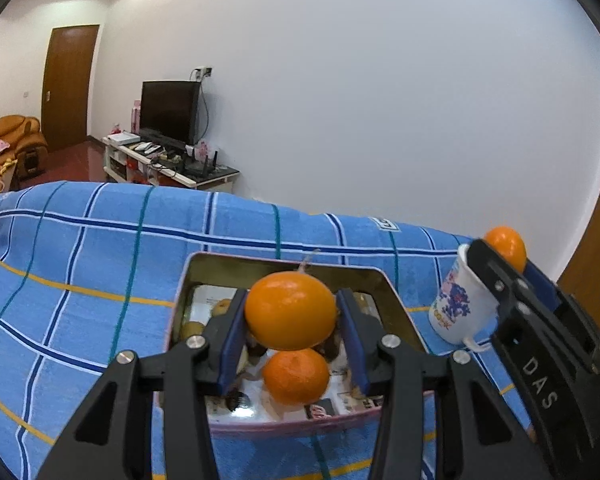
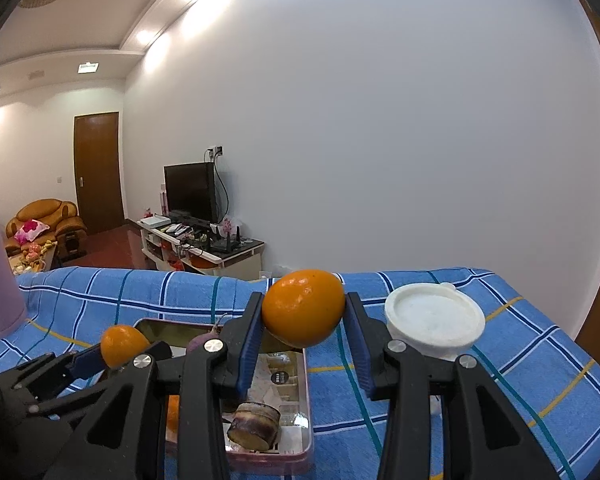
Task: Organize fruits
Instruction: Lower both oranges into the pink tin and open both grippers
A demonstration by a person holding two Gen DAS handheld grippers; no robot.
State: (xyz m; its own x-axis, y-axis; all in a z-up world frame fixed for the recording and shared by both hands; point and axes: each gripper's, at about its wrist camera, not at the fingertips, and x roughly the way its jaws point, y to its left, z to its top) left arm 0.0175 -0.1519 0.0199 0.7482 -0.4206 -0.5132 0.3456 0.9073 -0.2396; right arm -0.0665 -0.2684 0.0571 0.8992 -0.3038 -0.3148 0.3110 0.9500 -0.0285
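Note:
My left gripper [image 1: 291, 314] is shut on an orange [image 1: 290, 310] and holds it above the pink-rimmed tin tray [image 1: 284, 426]. A second orange [image 1: 296, 377] lies in the tray with other small items. My right gripper [image 2: 303, 318] is shut on another orange [image 2: 303, 307], held above the tray's right side [image 2: 308, 408]. In the left wrist view the right gripper [image 1: 511, 258] shows at the right with its orange [image 1: 504, 245]. In the right wrist view the left gripper [image 2: 112, 354] shows at the left with its orange [image 2: 122, 345]. A dark cut stalk piece [image 2: 254, 424] lies in the tray.
A white printed mug [image 1: 459, 304] stands right of the tray; it also shows from above in the right wrist view [image 2: 435, 326]. A blue checked cloth [image 1: 80, 272] covers the table. A pink object [image 2: 2, 300] stands at the far left. A TV stand [image 1: 168, 164] lies beyond.

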